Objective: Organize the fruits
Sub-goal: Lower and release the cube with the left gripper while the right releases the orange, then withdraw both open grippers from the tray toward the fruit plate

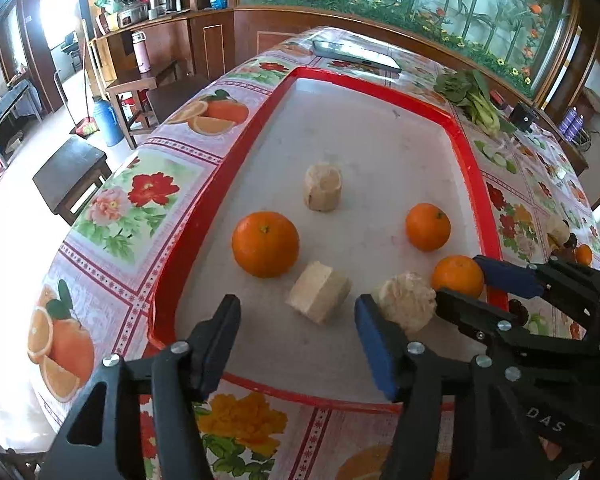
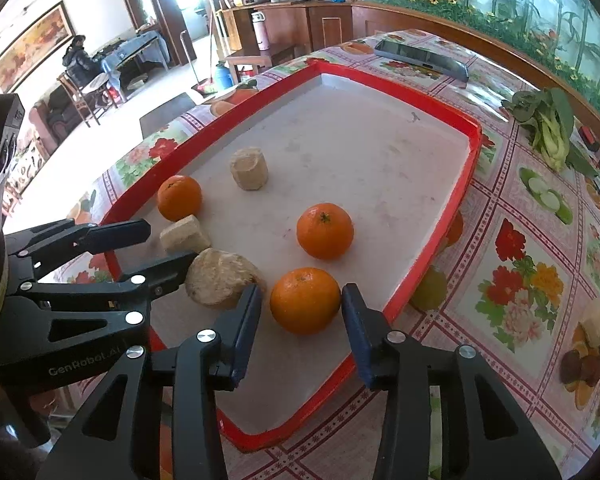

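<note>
Jaws of the left gripper (image 1: pixel 296 344) stand wide with nothing between them, just short of a pale block (image 1: pixel 319 297); the right gripper (image 2: pixel 302 326) brackets an orange (image 2: pixel 305 300) on the red tray (image 2: pixel 420 280), pads (image 2: pixel 354 322) apparently not pressing. Crowding is the risk: a pale chunk (image 2: pixel 222 278) lies just beside that orange, so closing could nudge it, or the round fruit could roll free.
</note>
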Motion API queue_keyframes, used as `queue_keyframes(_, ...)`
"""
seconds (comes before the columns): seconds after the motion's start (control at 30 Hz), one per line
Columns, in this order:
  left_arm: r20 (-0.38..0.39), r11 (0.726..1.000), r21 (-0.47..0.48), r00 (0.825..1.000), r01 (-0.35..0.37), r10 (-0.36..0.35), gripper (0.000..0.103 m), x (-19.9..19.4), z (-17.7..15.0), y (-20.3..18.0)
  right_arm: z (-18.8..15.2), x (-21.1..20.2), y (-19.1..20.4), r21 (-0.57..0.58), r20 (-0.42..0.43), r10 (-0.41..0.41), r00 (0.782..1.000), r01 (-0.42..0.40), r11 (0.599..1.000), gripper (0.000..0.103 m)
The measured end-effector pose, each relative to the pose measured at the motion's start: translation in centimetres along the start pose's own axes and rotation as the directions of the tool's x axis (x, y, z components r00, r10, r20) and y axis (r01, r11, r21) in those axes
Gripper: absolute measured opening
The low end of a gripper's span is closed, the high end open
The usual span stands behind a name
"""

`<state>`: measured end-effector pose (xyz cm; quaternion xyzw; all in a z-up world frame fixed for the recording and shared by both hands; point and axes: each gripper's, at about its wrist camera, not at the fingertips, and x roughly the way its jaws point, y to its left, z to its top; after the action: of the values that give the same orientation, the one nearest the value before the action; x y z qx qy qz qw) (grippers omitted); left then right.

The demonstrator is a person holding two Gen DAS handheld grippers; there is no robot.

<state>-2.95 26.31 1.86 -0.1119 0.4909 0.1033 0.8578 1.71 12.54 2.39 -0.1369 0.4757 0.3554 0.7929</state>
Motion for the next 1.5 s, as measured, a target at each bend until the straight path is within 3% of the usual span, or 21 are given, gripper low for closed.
queue_keyframes(0.5, 0.036, 1.0, -0.006, 0.999, -0.007, 0.007, 0.065, -2.4, -1.1, -1.8, -2.3, -3.4, 0.3, 0.01, 0.051, -0.007, 0.999, 0.007, 1.0, 0.044)
queue_keyframes(0.83, 0.073, 0.999, 0.05, 0.997, -0.002, -0.002, 0.067, -4.0, -1.4, -5.2, -5.0, -5.0, -1.5, 0.054, 0.053, -0.012, 0.999, 0.009, 0.998, 0.044)
queue_keyframes(1.17, 0.068, 0.985, 0.169, 0.997, 0.027, -0.039, 0.068, -4.6, -2.2, -11.1, -8.0, -7.3, -5.4, 0.143, 0.058, -0.046, 0.997, 0.037, 0.989, 0.044)
queue_keyframes(1.27, 0.06, 0.976, 0.213, 0.996, 0.044, -0.058, 0.068, -4.5, -2.4, -13.5, -9.1, -8.2, -7.3, 0.185, 0.065, -0.073, 0.995, 0.06, 0.981, 0.049)
queue_keyframes(1.5, 0.026, 0.95, 0.299, 0.994, 0.091, -0.103, 0.068, -3.9, -2.8, -18.4, -12.5, -10.8, -13.6, 0.334, 0.072, -0.158, 0.985, 0.126, 0.934, 0.055)
